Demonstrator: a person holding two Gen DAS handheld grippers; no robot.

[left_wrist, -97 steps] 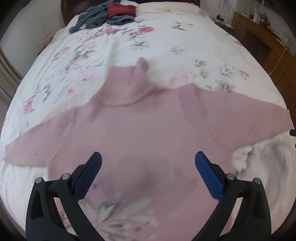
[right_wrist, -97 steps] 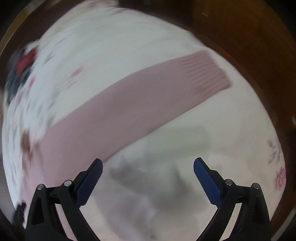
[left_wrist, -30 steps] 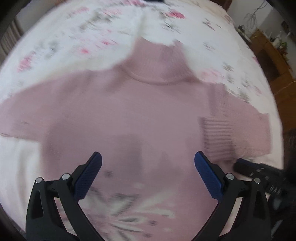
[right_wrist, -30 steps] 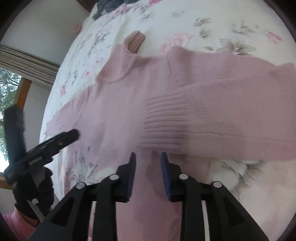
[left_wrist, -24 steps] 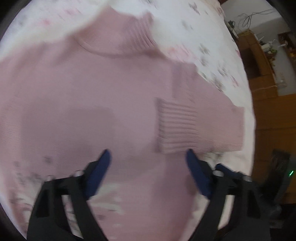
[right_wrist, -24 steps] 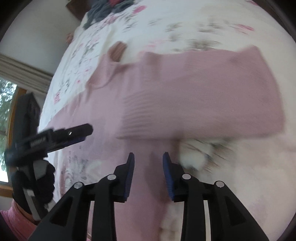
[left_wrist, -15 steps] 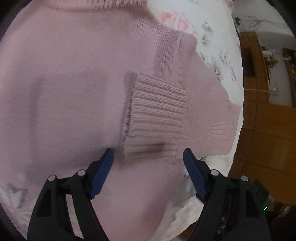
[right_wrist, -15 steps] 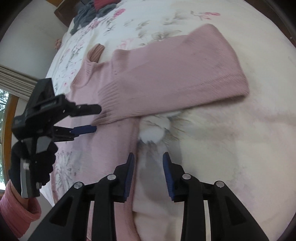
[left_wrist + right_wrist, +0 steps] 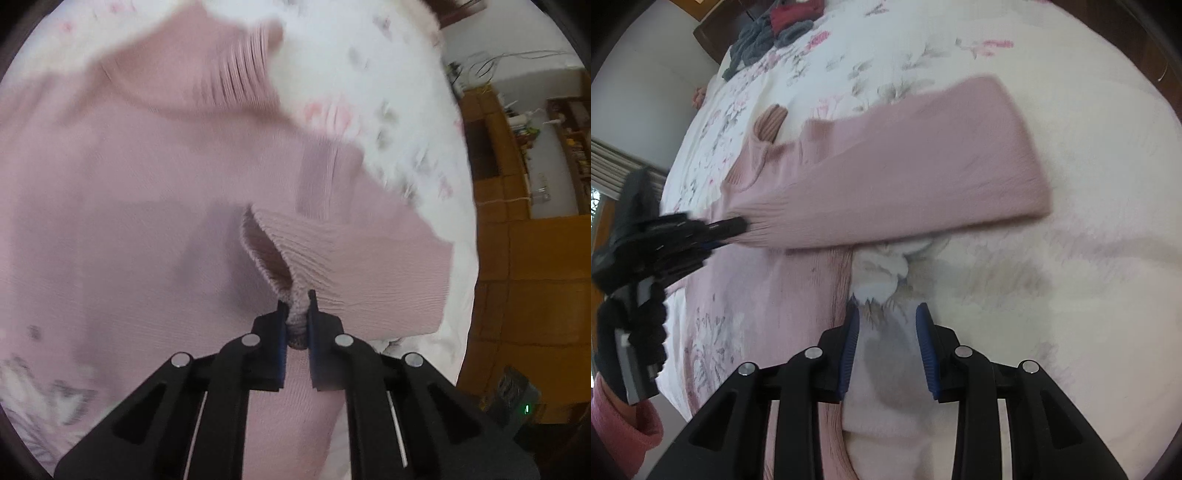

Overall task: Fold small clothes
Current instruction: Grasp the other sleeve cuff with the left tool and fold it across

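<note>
A pink turtleneck sweater (image 9: pixel 129 192) lies face up on the flowered bedspread (image 9: pixel 1071 184), its collar (image 9: pixel 240 74) towards the far side. One sleeve (image 9: pixel 905 177) is folded across the chest. My left gripper (image 9: pixel 297 317) is shut on that sleeve's ribbed cuff (image 9: pixel 295 258), which rises off the sweater's body. In the right wrist view the left gripper (image 9: pixel 727 225) shows at the cuff, held by a black-gloved hand (image 9: pixel 628 325). My right gripper (image 9: pixel 886 325) hovers over the bedspread beside the sweater's side edge. Its jaws stand narrowly open, with nothing between them.
A pile of grey and red clothes (image 9: pixel 775 29) lies at the far end of the bed by the dark headboard. Wooden furniture (image 9: pixel 524 258) lines the bed's right side. A dark device with a green light (image 9: pixel 524 406) sits low there. White fluffy trim (image 9: pixel 882 269) pokes out under the sleeve.
My left gripper went from wide open to shut on the cuff and has raised it. The right gripper has drawn back from the sleeve, its narrow gap about the same.
</note>
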